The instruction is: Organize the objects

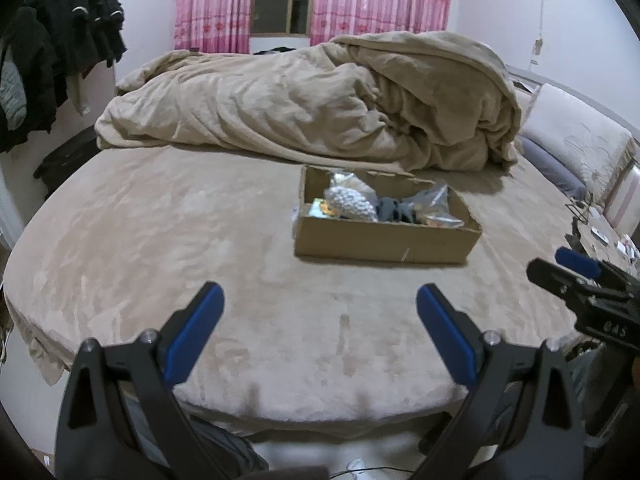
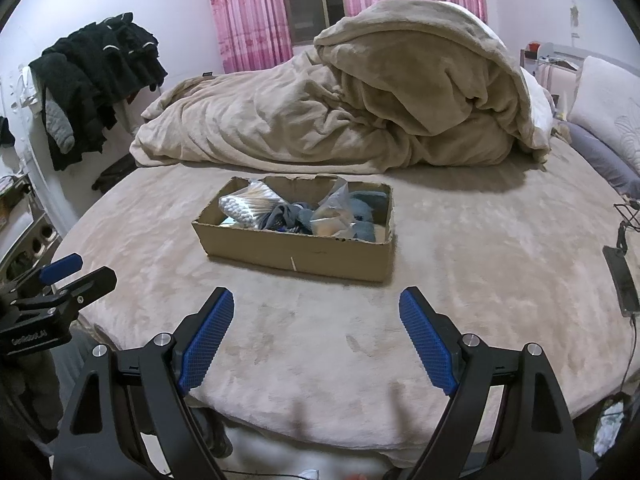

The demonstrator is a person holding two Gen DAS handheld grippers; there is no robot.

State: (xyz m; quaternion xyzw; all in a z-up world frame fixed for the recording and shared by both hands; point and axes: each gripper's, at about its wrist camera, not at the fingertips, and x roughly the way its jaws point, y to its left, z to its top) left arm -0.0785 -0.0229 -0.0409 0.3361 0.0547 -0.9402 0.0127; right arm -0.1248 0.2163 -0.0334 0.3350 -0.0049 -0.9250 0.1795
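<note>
A shallow cardboard box (image 1: 384,240) (image 2: 296,250) sits on the round beige bed. It holds a bag of cotton swabs (image 1: 352,202) (image 2: 244,204), grey-blue cloth (image 1: 394,210) (image 2: 362,200) and clear plastic bags (image 1: 434,200) (image 2: 334,216). My left gripper (image 1: 320,300) is open and empty, over the bed's near edge, well short of the box. My right gripper (image 2: 316,304) is open and empty too, also short of the box. Each gripper shows in the other's view, the right one (image 1: 560,268) at the right edge and the left one (image 2: 80,272) at the left edge.
A crumpled beige duvet (image 1: 320,100) (image 2: 360,104) lies heaped behind the box. Pillows (image 1: 576,136) are at the right. Dark clothes (image 1: 60,52) (image 2: 92,76) hang at the left. A phone with a cable (image 2: 622,284) lies at the bed's right edge. Pink curtains (image 1: 212,4) hang behind.
</note>
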